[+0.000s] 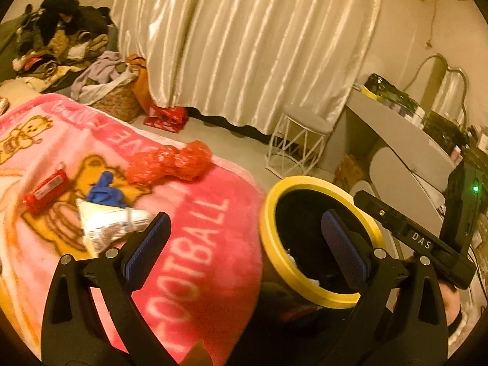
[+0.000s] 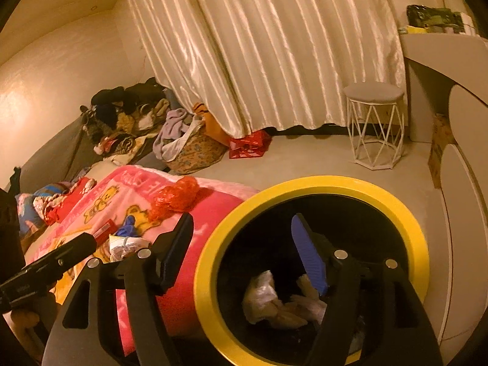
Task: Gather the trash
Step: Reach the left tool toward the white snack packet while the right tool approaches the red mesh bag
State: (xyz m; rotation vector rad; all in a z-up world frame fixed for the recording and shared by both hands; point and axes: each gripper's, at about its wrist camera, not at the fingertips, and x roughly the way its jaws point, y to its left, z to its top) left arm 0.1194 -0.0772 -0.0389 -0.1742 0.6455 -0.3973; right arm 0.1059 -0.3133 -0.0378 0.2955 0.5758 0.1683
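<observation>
A bed covered by a pink blanket (image 1: 195,244) with teddy bears and the word FOOTBALL carries the litter: a crumpled red net bag (image 1: 170,164) near its far edge, a red packet (image 1: 45,190) to the left, a blue glove (image 1: 105,190), and touching it a white printed wrapper (image 1: 106,225). A yellow-rimmed bin (image 2: 308,183) stands on the pale floor (image 2: 305,155) just beside the bed's corner.

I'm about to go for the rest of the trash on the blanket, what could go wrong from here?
1. The red mesh wad sits near the blanket's edge; a nudge might drop it to the floor.
2. The blue scrap overlaps the white wrapper, so one may slip free.
3. The bin looks tilted and might spill.
</observation>
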